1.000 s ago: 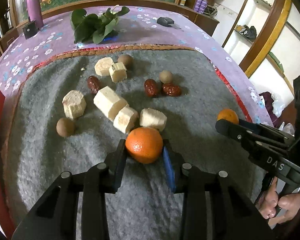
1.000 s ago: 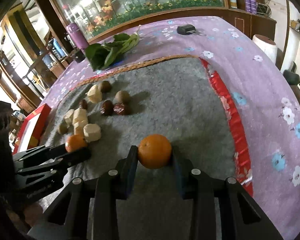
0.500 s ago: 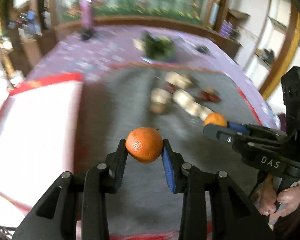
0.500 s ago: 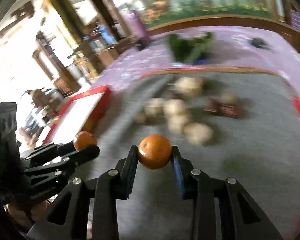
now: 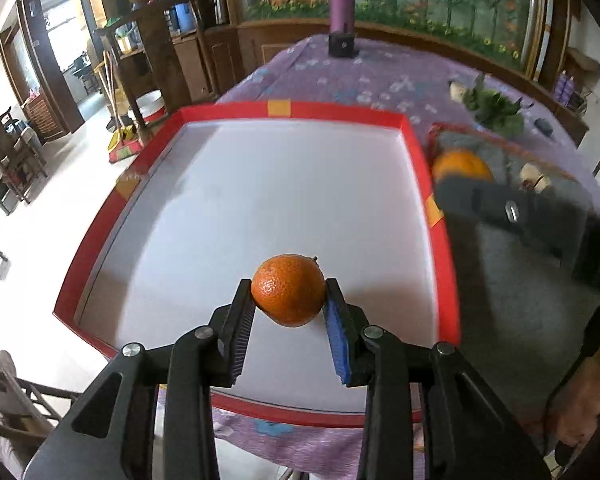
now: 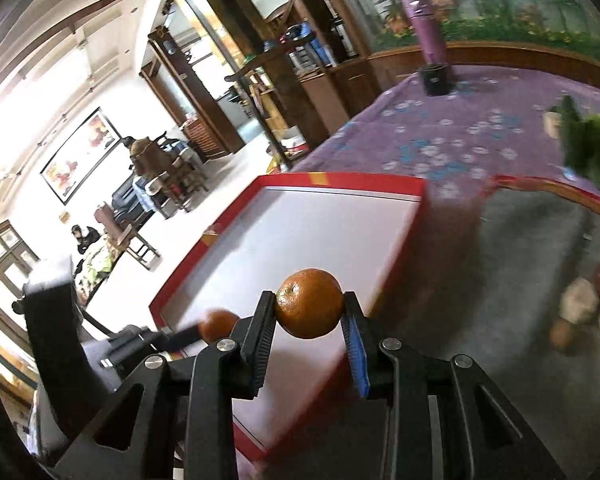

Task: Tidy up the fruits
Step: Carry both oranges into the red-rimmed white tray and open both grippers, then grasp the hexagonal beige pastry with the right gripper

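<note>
My left gripper [image 5: 289,300] is shut on an orange [image 5: 288,290] and holds it above the near part of a red-rimmed white tray [image 5: 416,152]. My right gripper [image 6: 309,314] is shut on a second orange [image 6: 309,302], held above the tray's right rim [image 6: 396,268]. In the left wrist view the right gripper's orange [image 5: 462,163] shows blurred just right of the tray. In the right wrist view the left gripper's orange [image 6: 219,323] shows over the tray's near corner. The tray's white floor holds no fruit.
A grey mat [image 6: 500,280] to the right of the tray carries pale fruit chunks [image 6: 580,300], dates and small brown fruits, all blurred. Green leaves [image 5: 494,110] and a purple bottle [image 5: 342,4] stand farther back on the purple floral tablecloth [image 5: 380,76]. The table edge runs just left of the tray.
Both grippers have swung left from the grey mat to the red tray, each still holding its orange. The fruit pile now lies off to the right.
</note>
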`<action>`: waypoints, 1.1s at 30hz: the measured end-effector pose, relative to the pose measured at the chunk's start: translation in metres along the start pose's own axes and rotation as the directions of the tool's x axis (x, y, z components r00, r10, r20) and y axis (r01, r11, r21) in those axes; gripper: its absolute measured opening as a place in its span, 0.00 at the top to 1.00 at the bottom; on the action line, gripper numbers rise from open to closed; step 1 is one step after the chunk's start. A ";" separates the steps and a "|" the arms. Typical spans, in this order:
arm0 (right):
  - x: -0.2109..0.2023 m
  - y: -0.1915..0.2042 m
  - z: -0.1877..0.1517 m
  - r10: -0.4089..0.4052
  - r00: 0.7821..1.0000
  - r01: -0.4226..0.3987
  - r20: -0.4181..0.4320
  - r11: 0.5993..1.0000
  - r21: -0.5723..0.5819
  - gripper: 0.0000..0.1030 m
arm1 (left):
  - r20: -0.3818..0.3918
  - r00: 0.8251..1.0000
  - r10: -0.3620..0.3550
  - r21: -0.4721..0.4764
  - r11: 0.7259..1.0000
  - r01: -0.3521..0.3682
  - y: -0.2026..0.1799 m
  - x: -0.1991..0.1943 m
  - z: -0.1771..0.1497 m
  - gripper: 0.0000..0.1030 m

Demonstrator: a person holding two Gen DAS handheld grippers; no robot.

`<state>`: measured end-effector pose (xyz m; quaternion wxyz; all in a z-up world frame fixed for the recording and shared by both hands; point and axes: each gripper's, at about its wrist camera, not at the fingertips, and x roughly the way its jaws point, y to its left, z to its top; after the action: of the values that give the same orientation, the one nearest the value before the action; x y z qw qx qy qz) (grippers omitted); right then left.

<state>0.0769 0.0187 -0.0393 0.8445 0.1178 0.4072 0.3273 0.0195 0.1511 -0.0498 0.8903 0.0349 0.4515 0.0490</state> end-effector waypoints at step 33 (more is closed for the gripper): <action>-0.133 -0.167 -0.079 -0.438 0.898 0.440 -0.044 0.887 0.142 0.56 | -0.026 0.942 -0.335 0.247 0.910 0.331 -0.164 -0.037 0.004 0.57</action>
<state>0.0325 -0.1997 -0.0871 0.8833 0.0832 0.4509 0.0974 0.0101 -0.0161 -0.0350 0.8778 0.0689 0.4459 -0.1608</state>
